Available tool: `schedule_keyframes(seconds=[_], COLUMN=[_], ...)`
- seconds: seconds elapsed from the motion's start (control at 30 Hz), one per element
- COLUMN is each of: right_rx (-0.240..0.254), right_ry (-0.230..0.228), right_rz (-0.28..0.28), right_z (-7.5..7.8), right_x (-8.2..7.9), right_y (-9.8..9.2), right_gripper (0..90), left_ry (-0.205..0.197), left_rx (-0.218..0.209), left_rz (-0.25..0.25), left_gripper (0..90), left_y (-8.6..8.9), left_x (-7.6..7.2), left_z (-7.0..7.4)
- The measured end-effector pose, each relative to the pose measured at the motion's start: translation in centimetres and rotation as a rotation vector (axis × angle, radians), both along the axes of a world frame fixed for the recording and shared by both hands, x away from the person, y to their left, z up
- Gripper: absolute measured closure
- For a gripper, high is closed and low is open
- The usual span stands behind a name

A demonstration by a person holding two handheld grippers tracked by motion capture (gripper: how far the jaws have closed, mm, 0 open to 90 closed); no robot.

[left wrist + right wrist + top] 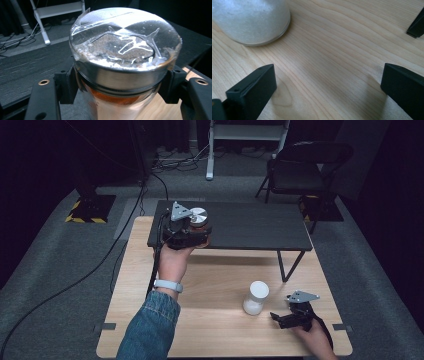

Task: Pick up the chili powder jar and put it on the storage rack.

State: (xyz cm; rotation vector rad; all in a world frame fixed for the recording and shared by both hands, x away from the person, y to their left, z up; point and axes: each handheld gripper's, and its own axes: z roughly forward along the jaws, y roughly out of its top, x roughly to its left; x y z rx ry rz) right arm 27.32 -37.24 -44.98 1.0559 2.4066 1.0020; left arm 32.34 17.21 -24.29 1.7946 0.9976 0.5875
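Note:
My left gripper (196, 231) is shut on a clear jar with a silver metal lid (198, 215), held at the front left edge of the black raised shelf (260, 227). In the left gripper view the jar's lid (125, 50) is close up, smeared with glue and tape, with orange contents below it; both pads press on the jar just under the lid. A white jar (255, 298) stands on the wooden table (215, 285), and its frosted base (249, 20) lies at the upper left of the right gripper view. My right gripper (278, 319) rests open on the table just right of it.
A black folding chair (305, 167) stands behind the shelf at the right. A white frame leg (211, 150) and cables lie on the grey floor at the back. The shelf's thin black leg (289, 265) stands on the table right of centre.

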Motion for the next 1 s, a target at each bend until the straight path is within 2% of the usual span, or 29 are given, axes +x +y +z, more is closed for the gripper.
schedule_keyframes(seconds=[0.1,0.23,0.27,0.33,0.37,0.4,0.43,0.47,0.53,0.57,0.63,0.87,1.0], right_rx=[0.000,0.000,0.000,0.000,0.000,0.000,0.000,0.000,0.000,0.000,0.000,0.000,0.000], right_ry=[0.000,0.000,0.000,0.000,0.000,0.000,0.000,0.000,0.000,0.000,0.000,0.000,0.000], right_rz=[0.000,0.000,0.000,0.000,0.000,0.000,0.000,0.000,0.000,0.000,0.000,0.000,0.000], right_z=[0.0,0.0,0.0,0.0,0.0,0.0,0.0,0.0,0.0,0.0,0.0,0.0,0.0], right_x=[0.0,0.0,0.0,0.0,0.0,0.0,0.0,0.0,0.0,0.0,0.0,0.0,0.0], right_y=[0.0,0.0,0.0,0.0,0.0,0.0,0.0,0.0,0.0,0.0,0.0,0.0,0.0], right_gripper=[0.0,0.0,0.0,0.0,0.0,0.0,0.0,0.0,0.0,0.0,0.0,0.0,0.0], left_ry=[0.010,0.030,0.002,-0.005,-0.024,-0.024,-0.025,-0.031,-0.036,-0.047,-0.047,-0.044,-0.067], left_rx=[-0.003,0.031,0.034,0.030,0.011,0.011,0.007,0.007,0.012,0.013,0.008,-0.034,-0.021], left_rz=[0.012,0.028,0.031,0.038,0.049,0.049,0.059,0.063,0.063,0.064,0.067,0.080,0.075], left_gripper=[30.5,30.3,30.3,28.1,22.5,18.1,18.1,11.4,7.5,6.7,6.1,4.4,4.5], left_y=[-0.3,-1.2,-1.5,-1.6,-1.7,-1.7,-1.9,-1.9,-1.8,-1.5,-1.4,0.9,1.6], left_x=[0.7,1.5,1.3,1.2,0.9,0.9,0.8,0.4,0.2,-0.4,-0.6,-2.5,-4.3], left_z=[-0.2,-0.6,-1.1,-1.3,-1.6,-1.6,-1.5,-1.4,-1.3,-1.3,-1.4,-1.2,-0.9])
